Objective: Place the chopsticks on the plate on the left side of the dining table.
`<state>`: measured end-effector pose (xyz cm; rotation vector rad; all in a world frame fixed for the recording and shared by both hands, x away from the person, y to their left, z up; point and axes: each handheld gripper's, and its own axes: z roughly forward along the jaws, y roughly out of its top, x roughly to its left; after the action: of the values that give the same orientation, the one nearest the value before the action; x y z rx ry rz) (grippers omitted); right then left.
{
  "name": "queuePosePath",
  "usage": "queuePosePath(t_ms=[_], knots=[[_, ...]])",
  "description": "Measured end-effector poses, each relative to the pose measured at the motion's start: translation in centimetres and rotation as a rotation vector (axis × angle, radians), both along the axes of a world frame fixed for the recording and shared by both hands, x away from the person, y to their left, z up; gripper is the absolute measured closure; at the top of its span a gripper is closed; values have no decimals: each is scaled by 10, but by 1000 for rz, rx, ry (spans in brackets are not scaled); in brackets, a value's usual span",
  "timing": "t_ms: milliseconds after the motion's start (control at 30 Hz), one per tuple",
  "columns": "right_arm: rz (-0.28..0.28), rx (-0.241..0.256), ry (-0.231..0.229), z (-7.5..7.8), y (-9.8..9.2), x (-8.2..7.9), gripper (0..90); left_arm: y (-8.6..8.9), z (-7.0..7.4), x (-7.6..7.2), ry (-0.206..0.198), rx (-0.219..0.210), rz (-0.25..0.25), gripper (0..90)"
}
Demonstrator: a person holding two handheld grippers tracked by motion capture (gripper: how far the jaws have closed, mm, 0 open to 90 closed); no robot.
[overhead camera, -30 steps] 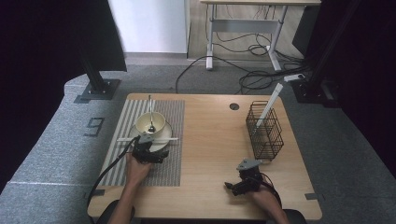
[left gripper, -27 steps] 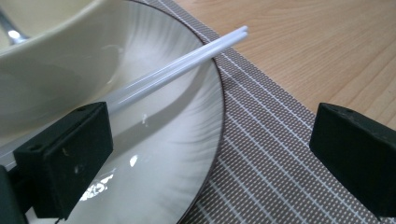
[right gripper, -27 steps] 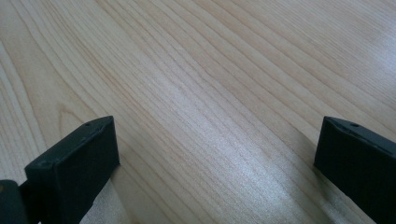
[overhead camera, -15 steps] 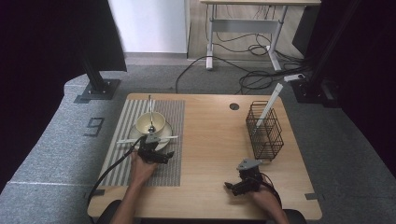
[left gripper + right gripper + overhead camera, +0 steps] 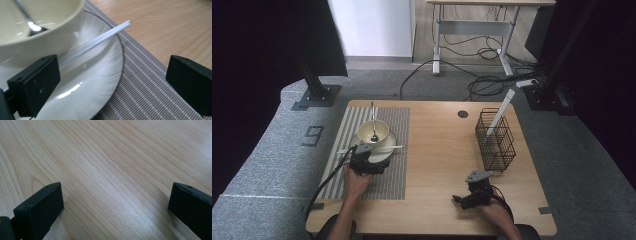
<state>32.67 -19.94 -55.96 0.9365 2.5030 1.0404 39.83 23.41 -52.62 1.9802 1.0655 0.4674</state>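
Wooden desk (image 5: 437,150) carries a striped mat (image 5: 387,175) near its left edge; the left claw (image 5: 112,82) gapes wide over the plate (image 5: 95,85) beside white chopsticks (image 5: 100,40), while the right claw (image 5: 115,207) spreads above bare wood.

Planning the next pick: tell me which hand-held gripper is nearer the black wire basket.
Right. The right hand-held gripper sits on bare wood just in front of the black wire basket; the left hand-held gripper is across the table at the white plate.

Cream bowl (image 5: 373,131), white plate (image 5: 95,82), striped placemat (image 5: 394,175)
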Motion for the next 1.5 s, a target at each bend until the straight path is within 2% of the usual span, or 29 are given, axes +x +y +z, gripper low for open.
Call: queuePosePath(t_ms=[67, 200, 467, 633, 767, 1000, 1167, 1300, 1500], knots=[[-1, 1, -1, 0, 0, 0, 0, 6, 1, -1, 6, 0, 20, 0], [-1, 1, -1, 0, 0, 0, 0, 22, 3, -3, 11, 28, 70, 0], [0, 0, -1, 0, 0, 0, 0, 54, 5, -10, -22, -54, 163, 0], [0, 0, -1, 0, 0, 0, 0, 71, 4, -14, -36, -66, 226, 0], [-1, 1, -1, 0, 0, 0, 0, 80, 0, -13, -31, -51, 262, 0], [3, 0, 0, 0, 0, 0, 0, 86, -4, -11, -25, -34, 291, 0], [3, -1, 0, 0, 0, 0, 0, 93, -8, -8, -13, -50, 310, 0], [3, -1, 0, 0, 0, 0, 0, 95, -12, -5, 9, -66, 306, 0], [3, -1, 0, 0, 0, 0, 0, 93, -14, -2, 24, -57, 296, 0]])
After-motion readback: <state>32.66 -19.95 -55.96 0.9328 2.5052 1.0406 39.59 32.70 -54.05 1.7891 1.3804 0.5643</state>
